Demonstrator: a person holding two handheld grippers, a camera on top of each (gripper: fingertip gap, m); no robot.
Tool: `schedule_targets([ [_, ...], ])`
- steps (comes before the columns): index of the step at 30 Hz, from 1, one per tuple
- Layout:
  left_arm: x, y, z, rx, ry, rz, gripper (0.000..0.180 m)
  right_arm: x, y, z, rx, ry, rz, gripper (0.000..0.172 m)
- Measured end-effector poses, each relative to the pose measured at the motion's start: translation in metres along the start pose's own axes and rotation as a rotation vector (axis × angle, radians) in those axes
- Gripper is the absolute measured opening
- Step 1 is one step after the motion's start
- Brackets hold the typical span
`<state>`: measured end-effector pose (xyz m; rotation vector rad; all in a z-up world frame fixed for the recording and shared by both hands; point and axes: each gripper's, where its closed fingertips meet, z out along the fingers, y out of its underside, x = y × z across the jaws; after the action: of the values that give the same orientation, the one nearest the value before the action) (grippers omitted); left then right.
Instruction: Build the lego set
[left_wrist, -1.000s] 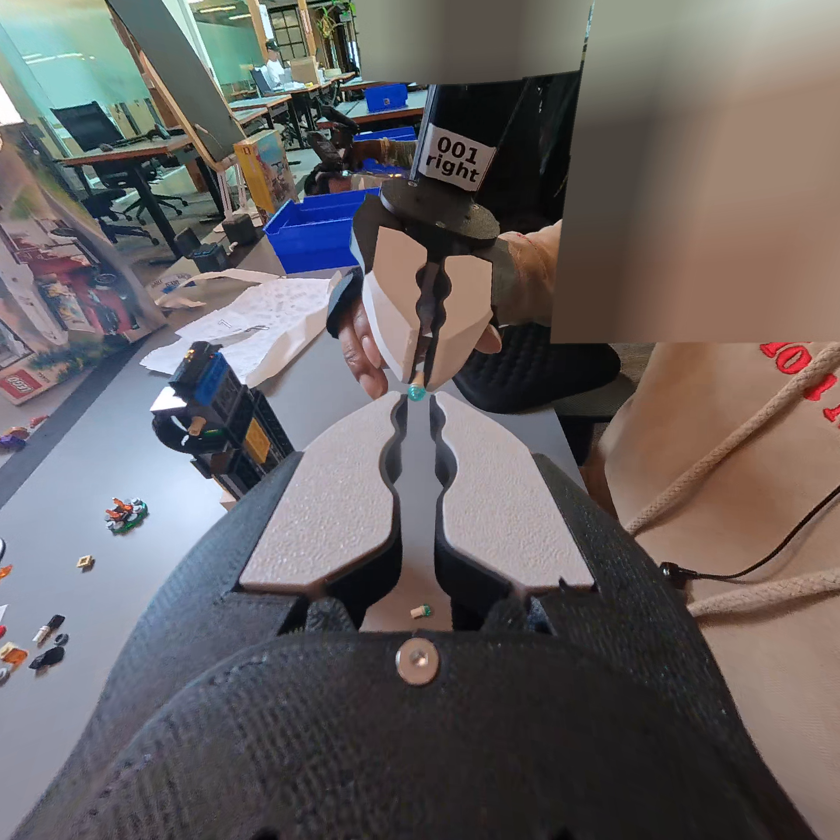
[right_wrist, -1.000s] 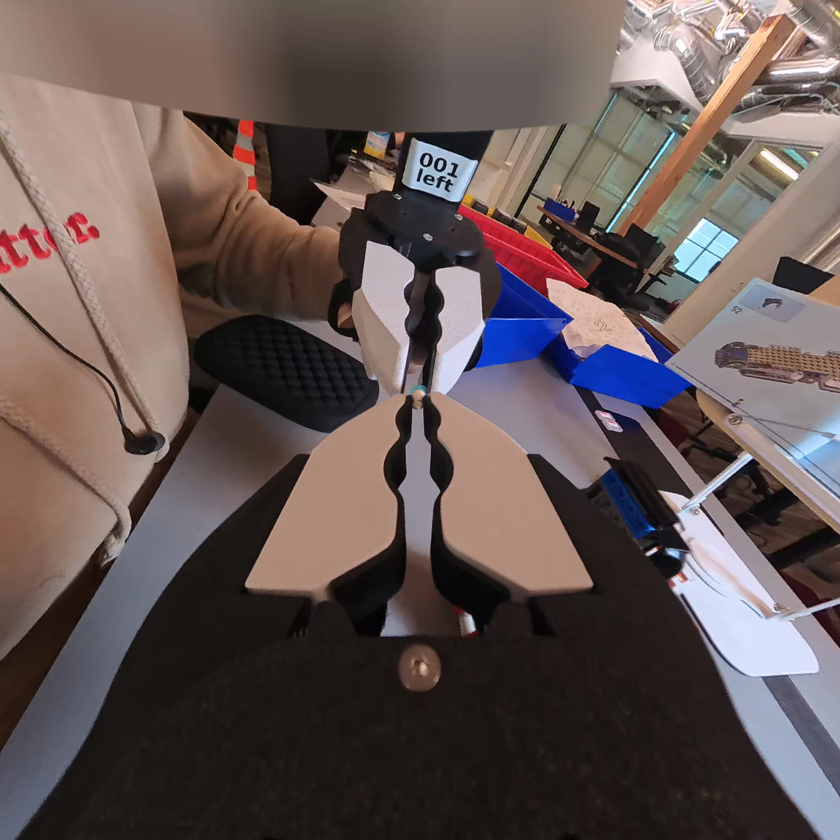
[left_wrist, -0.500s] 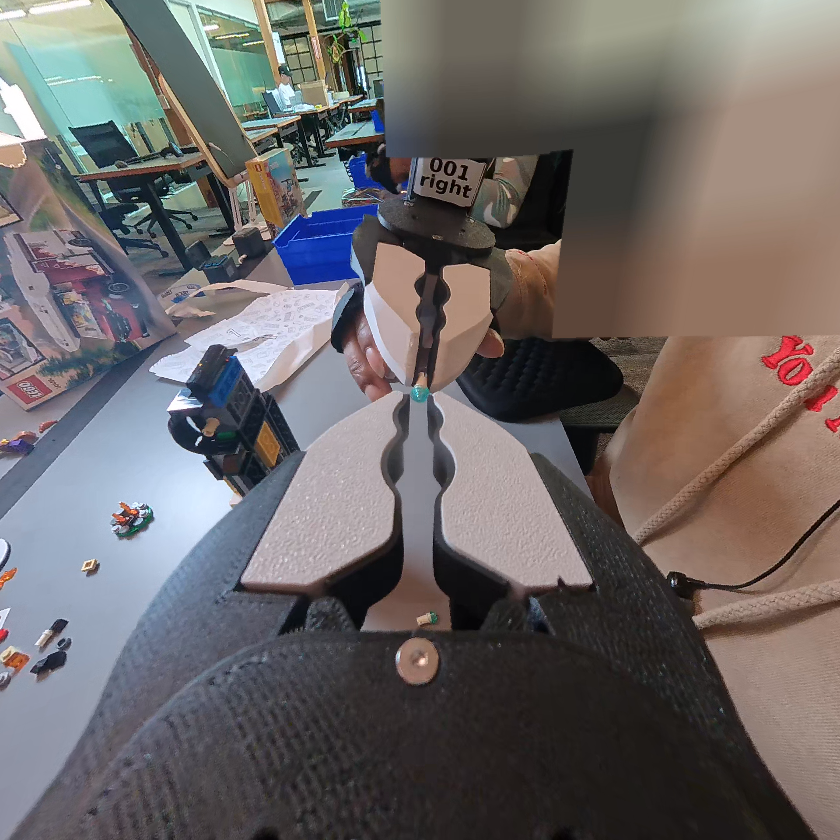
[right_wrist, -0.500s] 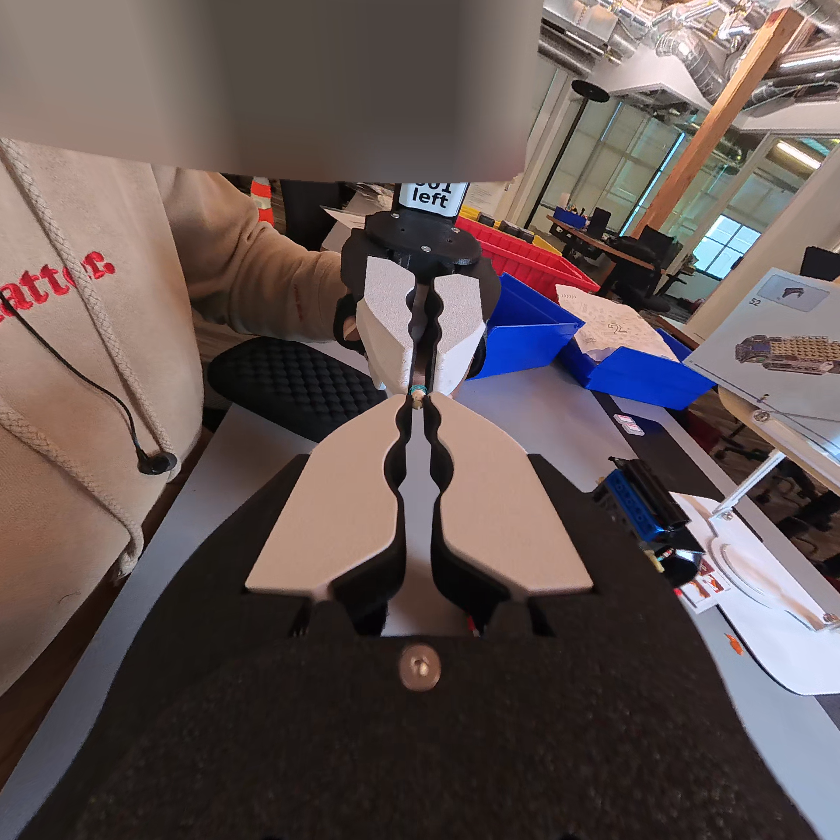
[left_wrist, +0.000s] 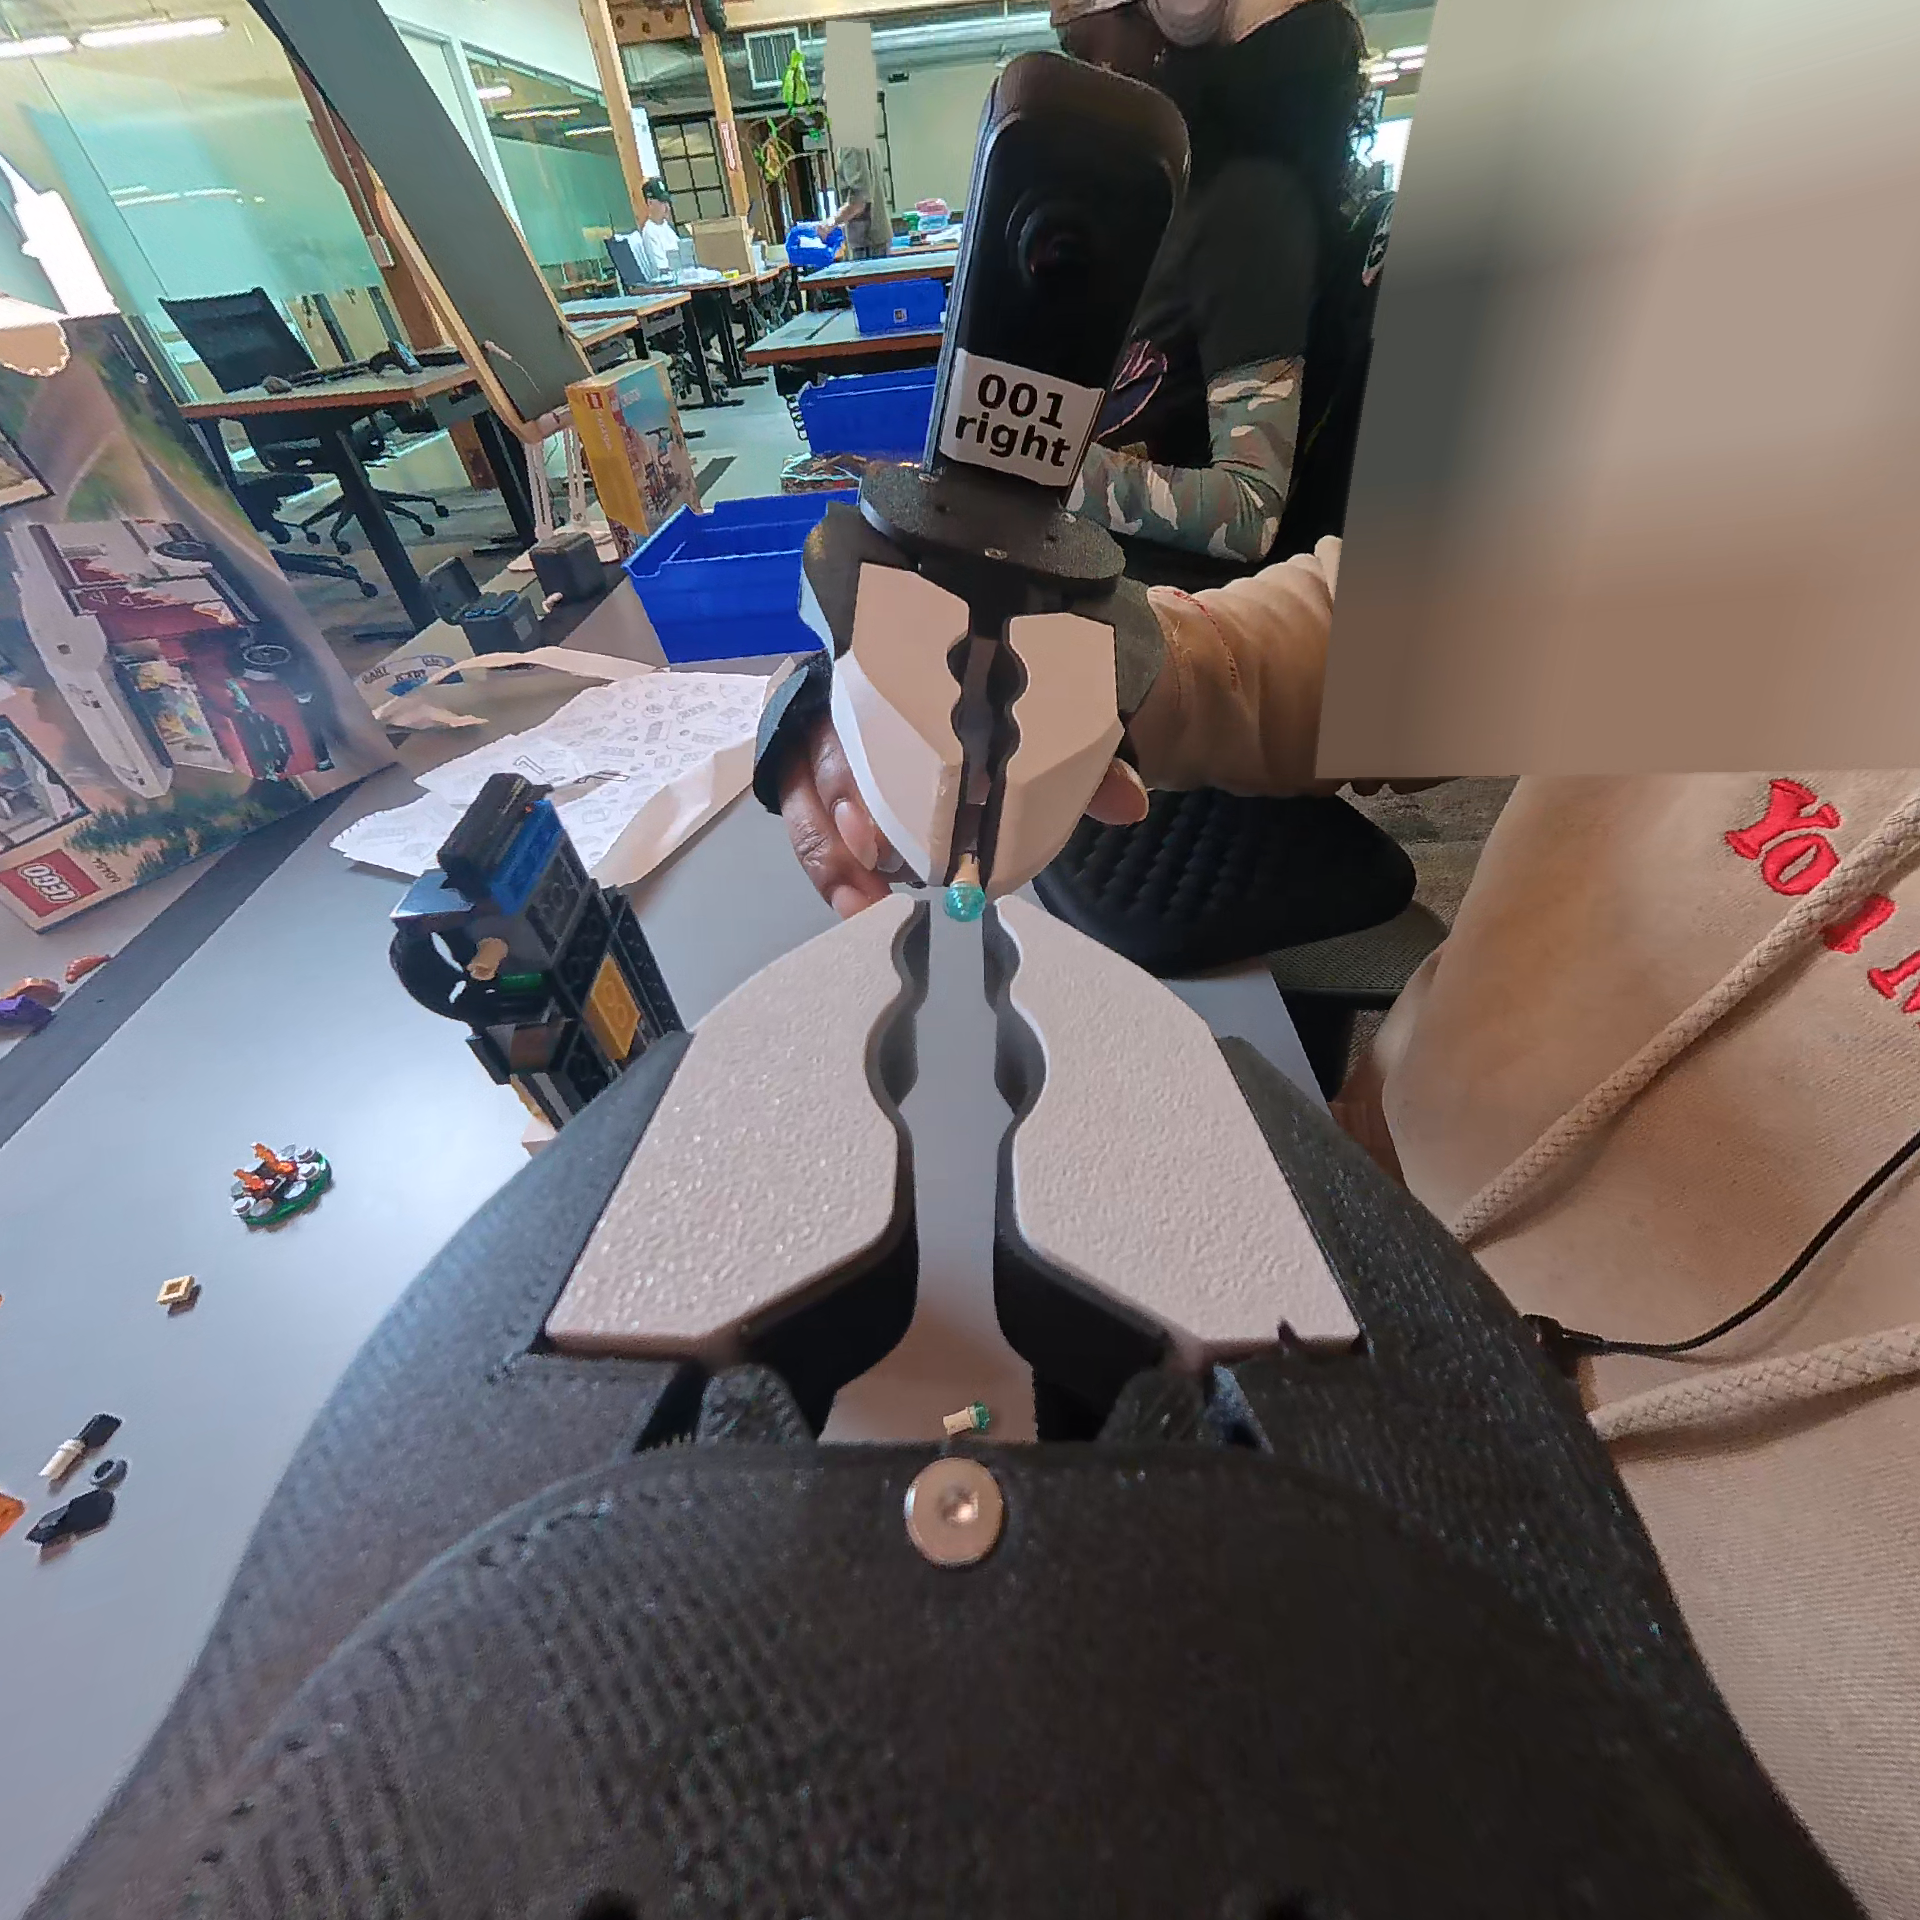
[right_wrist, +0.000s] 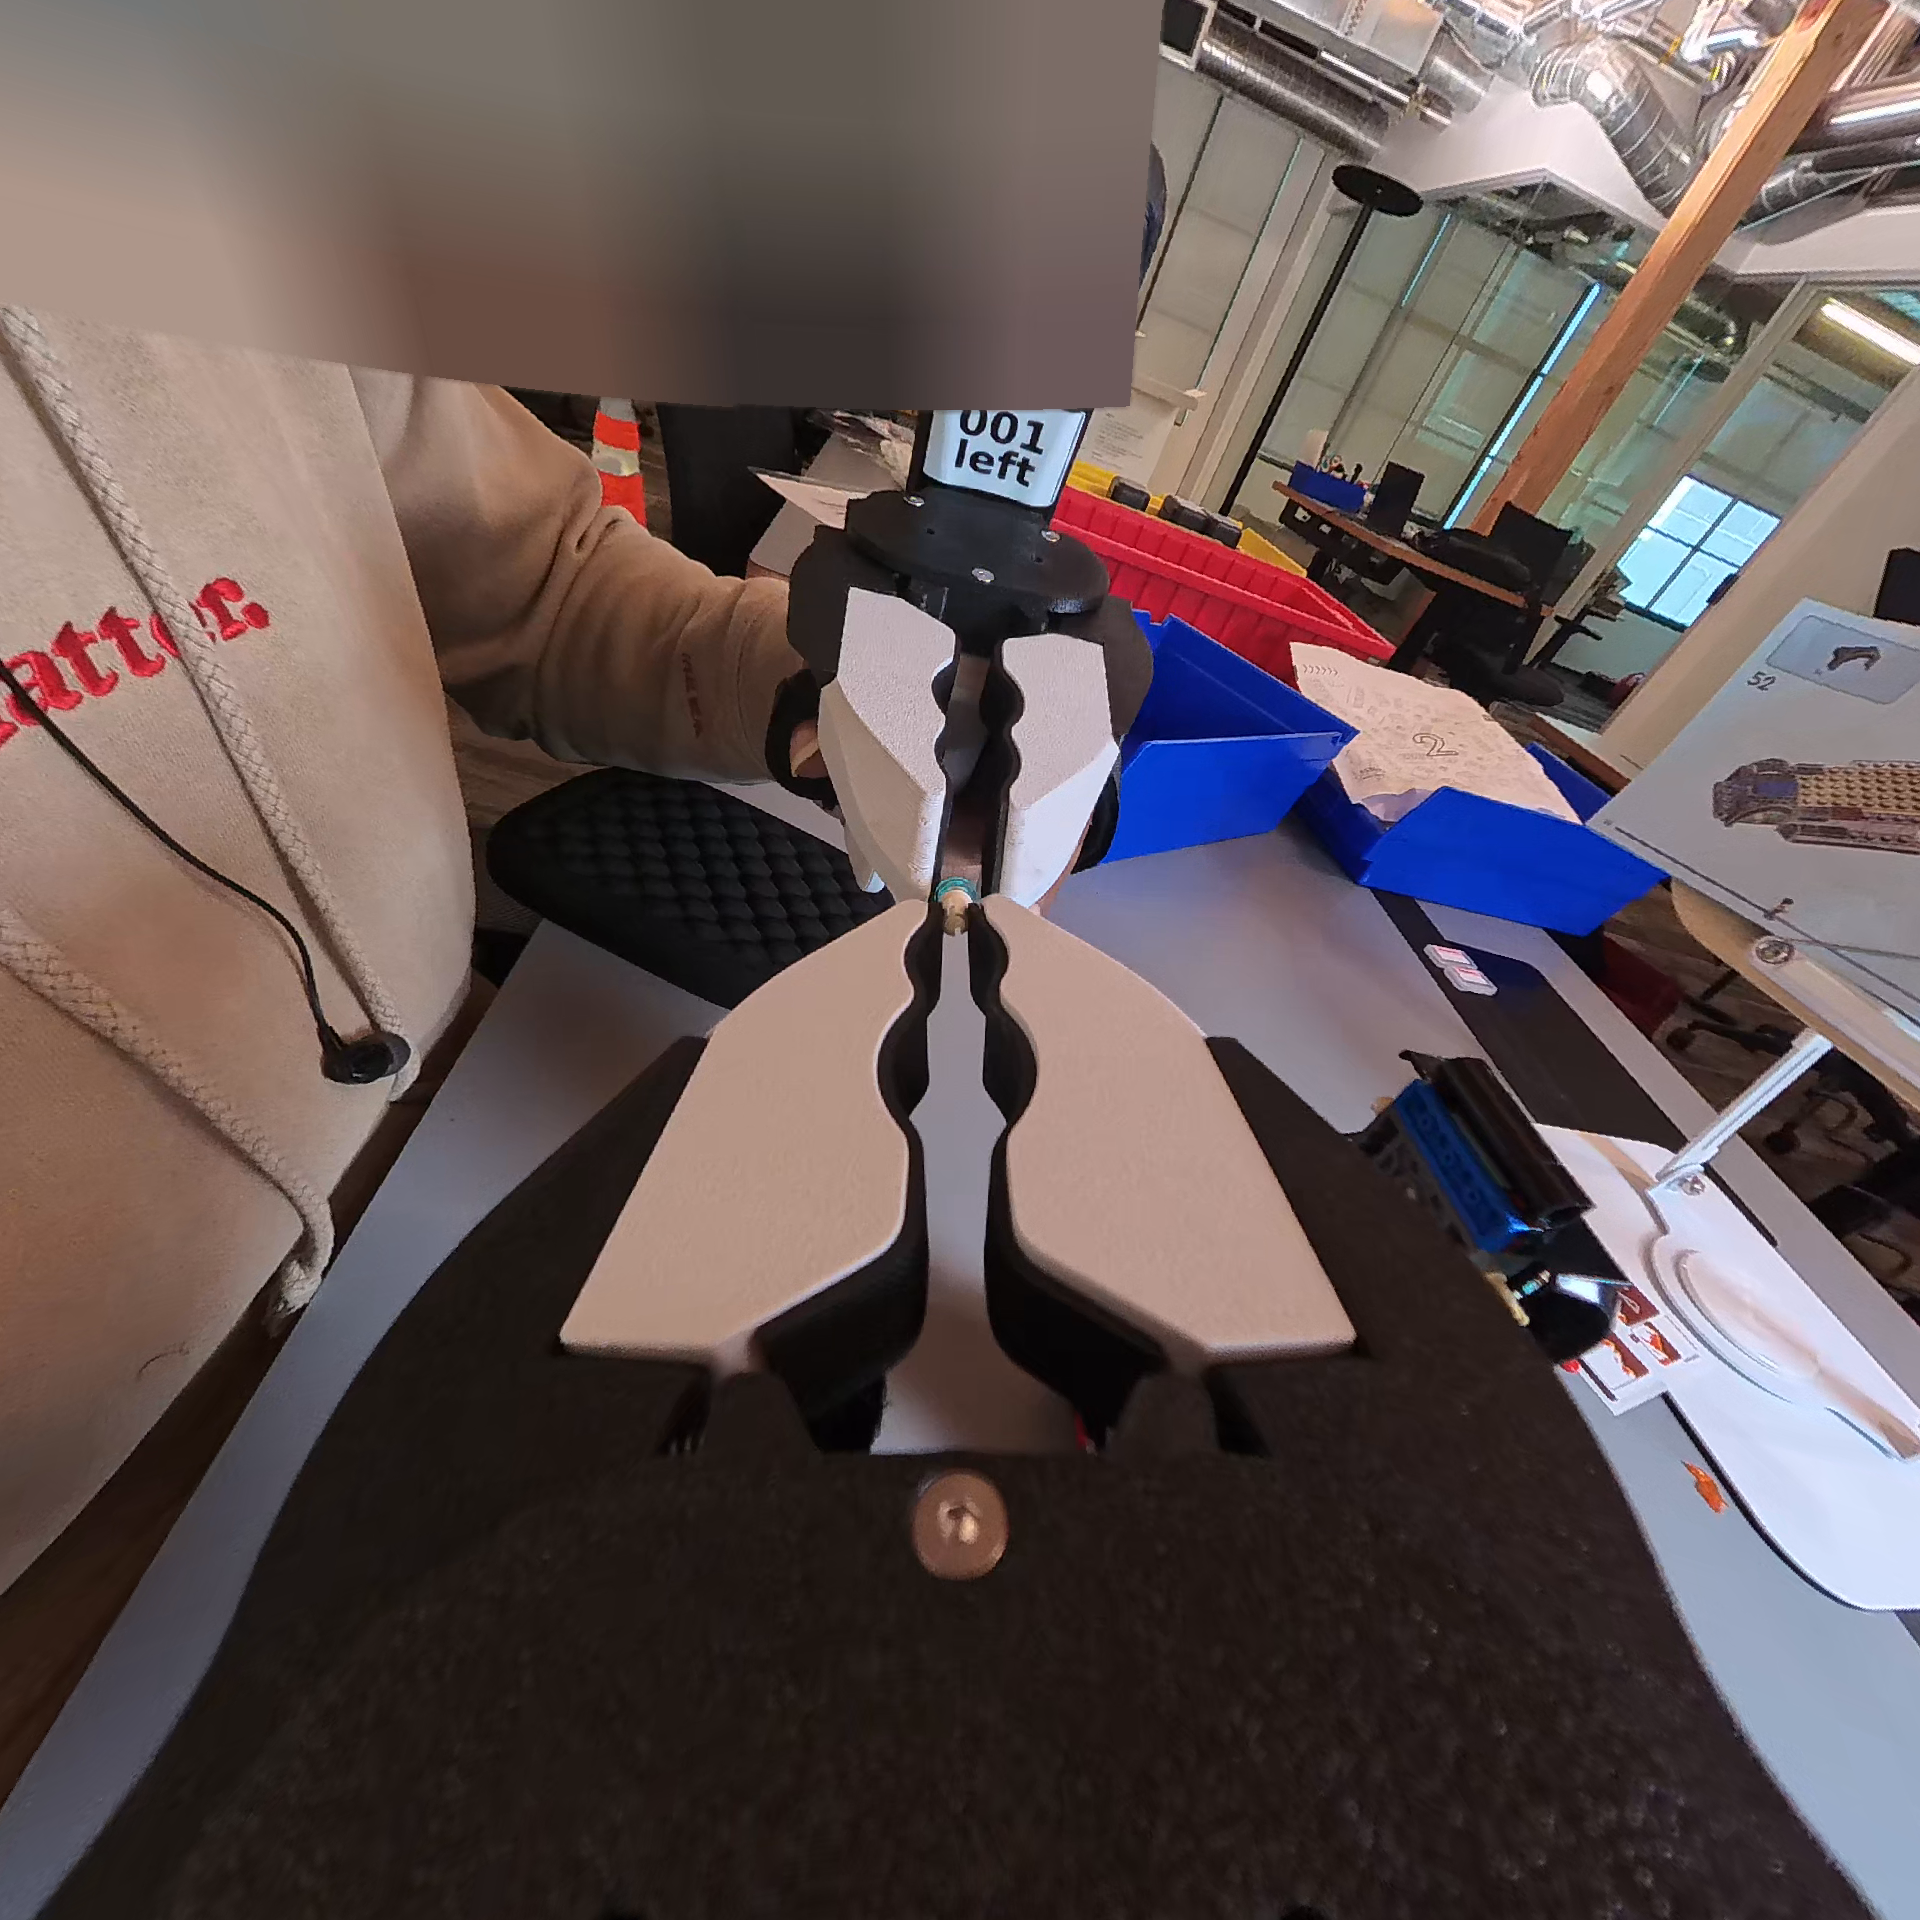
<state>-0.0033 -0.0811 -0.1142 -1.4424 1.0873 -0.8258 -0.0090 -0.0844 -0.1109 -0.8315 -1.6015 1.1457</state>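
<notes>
Left wrist view: the left tongs (left_wrist: 956, 914) are released. Their two white tips stand on either side of a teal bead (left_wrist: 961, 902), with a slit of grey bench (left_wrist: 208, 1143) showing on both sides of it. The bead sits on the end of a tan peg (left_wrist: 968, 864). Just above the bead, the right tongs (left_wrist: 966, 857) point down and are clenched on that peg. A hand (left_wrist: 831, 831) wraps the right tongs' grip from behind. Higher above the bead, a white label with black print (left_wrist: 1013, 421) is stuck on the black camera housing. Left of the bead a dark brick model (left_wrist: 530, 935) stands upright. Beyond it lie a printed paper bag (left_wrist: 603, 748) and a toy box with a red brand logo (left_wrist: 135, 675). Right of the bead is a beige hoodie with red stitched lettering (left_wrist: 1662, 1039).

Right wrist view: the right tongs (right_wrist: 954, 920) pinch the tan peg (right_wrist: 952, 918) at their very tips, and the bead (right_wrist: 956, 891) is just beyond. The left tongs (right_wrist: 961, 883) come down onto the bead from above, nose to nose, and carry their own white printed label (right_wrist: 997, 452). Right of the bead stand blue bins (right_wrist: 1226, 758), and farther right is an instruction sheet with a page number (right_wrist: 1787, 769).
</notes>
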Motion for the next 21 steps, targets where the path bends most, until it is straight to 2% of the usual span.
schedule_targets([
  [21, 0.0004, -0.0038, -0.0022, 0.017, 0.013, 0.001, 0.008, 0.0009, -0.0035, 0.0035, 0.016, -0.015, 0.013, 0.005],
])
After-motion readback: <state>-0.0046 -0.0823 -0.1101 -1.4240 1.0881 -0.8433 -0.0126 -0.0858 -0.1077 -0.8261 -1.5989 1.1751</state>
